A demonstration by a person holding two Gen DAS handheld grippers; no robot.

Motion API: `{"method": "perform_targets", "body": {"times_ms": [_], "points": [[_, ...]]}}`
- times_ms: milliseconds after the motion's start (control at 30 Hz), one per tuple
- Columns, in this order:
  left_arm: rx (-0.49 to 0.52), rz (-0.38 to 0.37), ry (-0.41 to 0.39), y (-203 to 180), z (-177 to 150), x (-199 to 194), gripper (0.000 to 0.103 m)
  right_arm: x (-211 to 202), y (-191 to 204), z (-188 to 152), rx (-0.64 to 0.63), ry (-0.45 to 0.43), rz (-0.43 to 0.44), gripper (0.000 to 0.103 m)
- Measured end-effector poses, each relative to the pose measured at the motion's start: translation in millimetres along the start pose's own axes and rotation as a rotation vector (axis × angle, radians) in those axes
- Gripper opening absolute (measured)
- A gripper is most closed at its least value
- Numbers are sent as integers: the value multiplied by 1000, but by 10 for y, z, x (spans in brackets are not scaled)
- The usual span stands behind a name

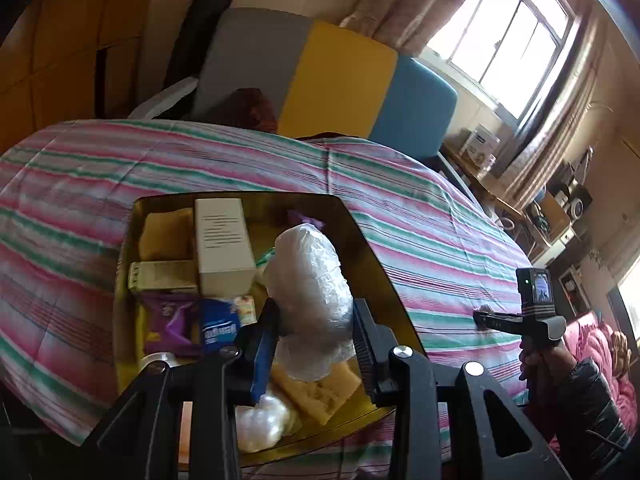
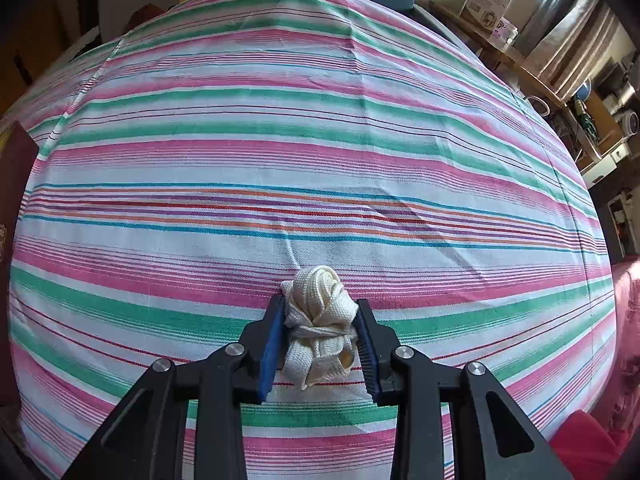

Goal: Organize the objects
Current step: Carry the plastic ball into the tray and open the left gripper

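In the left wrist view my left gripper [image 1: 317, 312] is shut on a crumpled clear plastic bundle [image 1: 308, 272], held over a gold-walled open box [image 1: 376, 252] on the bed. The box holds a white carton [image 1: 224, 240], yellow sponges [image 1: 166, 234], a purple packet [image 1: 170, 320], a blue packet [image 1: 218, 330] and a white bag [image 1: 260, 420]. My right gripper [image 2: 320, 303] is shut on a knotted cream woven strap [image 2: 316, 282] that rests on the striped sheet [image 2: 304, 152]. The same gripper [image 1: 486, 317] shows at the right of the left wrist view, in a hand with a dark sleeve.
The bed has a grey, yellow and blue headboard [image 1: 340, 76]. A cluttered wooden desk and shelves [image 2: 532, 76] stand beyond the bed's right edge, under a window [image 1: 508, 36]. A pink quilt [image 1: 592, 344] lies at the lower right. A dark red edge [image 2: 16, 184] shows at far left.
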State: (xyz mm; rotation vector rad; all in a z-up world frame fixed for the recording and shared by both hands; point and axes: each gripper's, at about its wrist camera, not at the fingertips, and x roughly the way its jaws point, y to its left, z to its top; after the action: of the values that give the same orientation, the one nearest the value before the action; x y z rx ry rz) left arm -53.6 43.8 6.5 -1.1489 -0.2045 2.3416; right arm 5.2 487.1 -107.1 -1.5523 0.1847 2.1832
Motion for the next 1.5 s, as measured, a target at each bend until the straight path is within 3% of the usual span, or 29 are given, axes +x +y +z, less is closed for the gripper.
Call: {"method": "perform_targets", "body": {"times_ms": [200,500,1000,1200,1333,1500], "points": [[-112,-19,37,438,-176,-40,36,-10,7,0,-17,-2,-5,35],[-125,-128,133,140,-135,378,36,-4,-30,-8,-25,-3,-9,35],[-61,3,218,56,80,1078,36,49,-53,17,-37,-4,-15,35],[-40,55,238,93,21,1176,37,57,-48,14,-40,-4,-18,35],[-42,69,254,113,3,1215,47,63,-51,15,-38,-4,-16,35],[-30,86,236,88,3,1148,47,68,-57,17,-39,-4,-16,35]]}}
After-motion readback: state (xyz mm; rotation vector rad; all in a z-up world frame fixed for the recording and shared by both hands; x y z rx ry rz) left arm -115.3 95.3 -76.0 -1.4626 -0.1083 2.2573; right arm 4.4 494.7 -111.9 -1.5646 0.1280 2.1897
